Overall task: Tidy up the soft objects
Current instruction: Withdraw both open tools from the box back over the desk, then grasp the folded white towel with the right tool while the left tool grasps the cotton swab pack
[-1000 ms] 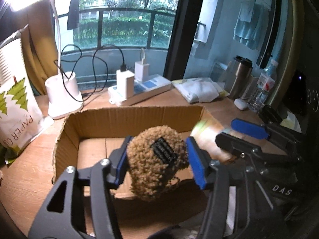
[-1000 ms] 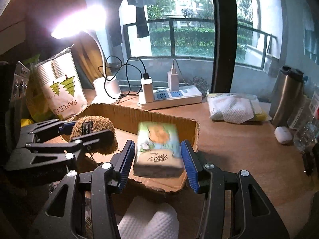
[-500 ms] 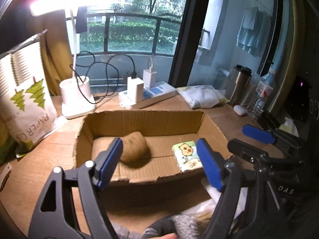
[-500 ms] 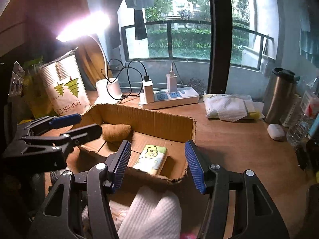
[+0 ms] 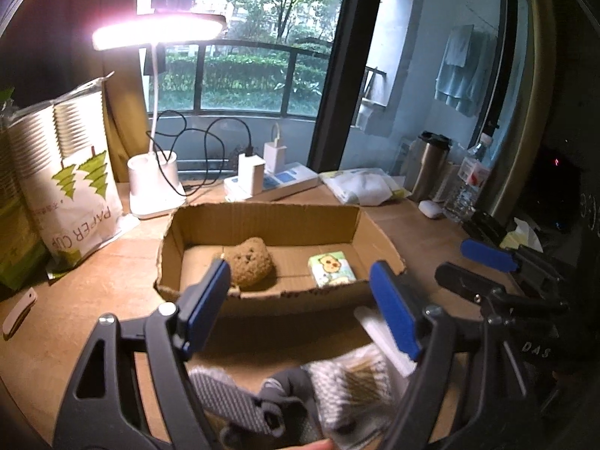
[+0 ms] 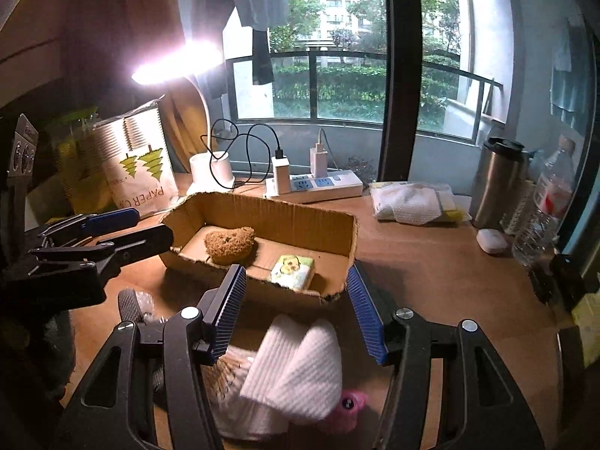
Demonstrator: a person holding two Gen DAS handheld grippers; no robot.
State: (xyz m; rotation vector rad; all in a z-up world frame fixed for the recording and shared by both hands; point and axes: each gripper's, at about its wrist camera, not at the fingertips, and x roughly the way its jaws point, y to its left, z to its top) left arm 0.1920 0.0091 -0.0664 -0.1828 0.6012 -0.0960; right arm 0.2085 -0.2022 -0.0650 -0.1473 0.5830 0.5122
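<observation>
Brown plush (image 5: 250,262) and tissue pack (image 5: 332,269) now in box (image 5: 262,217); both hand-held grippers agape, empty.

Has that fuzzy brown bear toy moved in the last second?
Yes. The brown bear toy was up between the left gripper's pads; now it lies on the cardboard box's floor, left of the tissue pack.

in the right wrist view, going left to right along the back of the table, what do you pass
paper cup bag → lamp base → power strip → white cloth packet → steel flask → water bottle
</observation>
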